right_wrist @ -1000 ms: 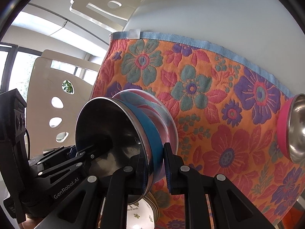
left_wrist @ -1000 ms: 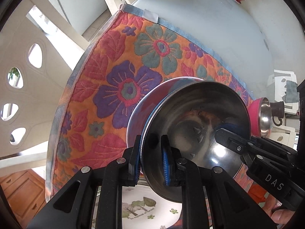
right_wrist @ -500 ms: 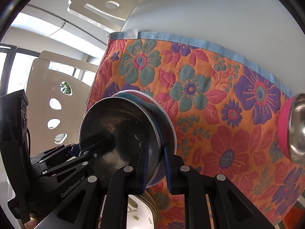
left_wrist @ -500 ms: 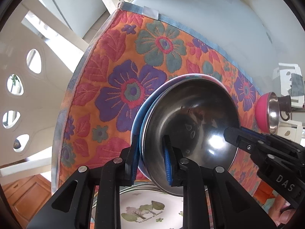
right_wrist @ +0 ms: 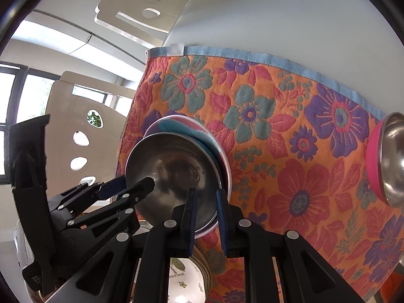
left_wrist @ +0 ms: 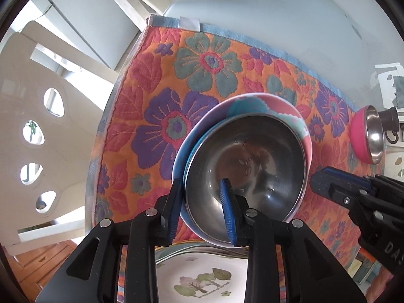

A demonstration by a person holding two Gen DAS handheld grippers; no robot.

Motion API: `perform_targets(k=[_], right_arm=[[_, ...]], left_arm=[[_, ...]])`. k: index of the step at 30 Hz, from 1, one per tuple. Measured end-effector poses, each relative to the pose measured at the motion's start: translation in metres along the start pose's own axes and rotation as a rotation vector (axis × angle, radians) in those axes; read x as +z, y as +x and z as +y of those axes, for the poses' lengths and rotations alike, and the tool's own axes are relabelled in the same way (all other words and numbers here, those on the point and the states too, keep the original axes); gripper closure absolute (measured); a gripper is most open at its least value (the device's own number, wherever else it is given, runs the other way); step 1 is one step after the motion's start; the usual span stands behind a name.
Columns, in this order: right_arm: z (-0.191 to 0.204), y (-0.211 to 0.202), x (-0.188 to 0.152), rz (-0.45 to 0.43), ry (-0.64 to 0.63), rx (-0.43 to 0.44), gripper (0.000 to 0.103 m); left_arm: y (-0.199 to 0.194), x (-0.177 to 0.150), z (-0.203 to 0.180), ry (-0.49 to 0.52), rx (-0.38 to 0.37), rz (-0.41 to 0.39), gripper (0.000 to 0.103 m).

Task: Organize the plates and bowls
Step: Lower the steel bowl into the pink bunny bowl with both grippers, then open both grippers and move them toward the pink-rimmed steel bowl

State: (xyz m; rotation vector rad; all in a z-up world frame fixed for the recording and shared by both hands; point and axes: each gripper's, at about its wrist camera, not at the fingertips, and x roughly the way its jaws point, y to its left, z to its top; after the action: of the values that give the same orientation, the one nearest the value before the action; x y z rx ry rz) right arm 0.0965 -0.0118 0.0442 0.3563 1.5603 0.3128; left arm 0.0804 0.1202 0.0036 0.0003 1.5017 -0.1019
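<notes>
Steel bowl [left_wrist: 252, 156] — in floral bowl [left_wrist: 252, 103], pinched by right gripper [right_wrist: 205, 202], left gripper [left_wrist: 200, 194] loosening astride.

Left tool [left_wrist: 202, 202] has just been opening; right tool [right_wrist: 205, 208] closed.

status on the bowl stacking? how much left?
Done: the steel bowl sits nested in the floral bowl on the mat.
In hand: left gripper has just been opening, its fingers straddling the rim without pressing; right gripper is shut on both rims.
Left: the pink bowl stands apart at the right; a plate lies below.
</notes>
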Motion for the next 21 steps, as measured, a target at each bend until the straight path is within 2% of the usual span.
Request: perform_targets(k=[5,12,17,21], right_arm=[[-0.004,-0.001,-0.004,0.003,0.012,0.010,0.088],[-0.007,-0.003,-0.008,0.009,0.005,0.020,0.088],[-0.013,-0.011,-0.011,0.000,0.005,0.029,0.088],[-0.023,-0.021,-0.015,-0.020,0.026,0.039,0.088]], left_arm=[[-0.008,-0.003,0.000,-0.006,0.011,-0.008,0.075],[-0.016,-0.007,-0.005,-0.056,0.017,-0.009,0.069],[-0.026,-0.009,-0.009,-0.090,-0.001,-0.014,0.062],[-0.036,-0.009,-0.020,-0.094,-0.035,-0.031,0.061]])
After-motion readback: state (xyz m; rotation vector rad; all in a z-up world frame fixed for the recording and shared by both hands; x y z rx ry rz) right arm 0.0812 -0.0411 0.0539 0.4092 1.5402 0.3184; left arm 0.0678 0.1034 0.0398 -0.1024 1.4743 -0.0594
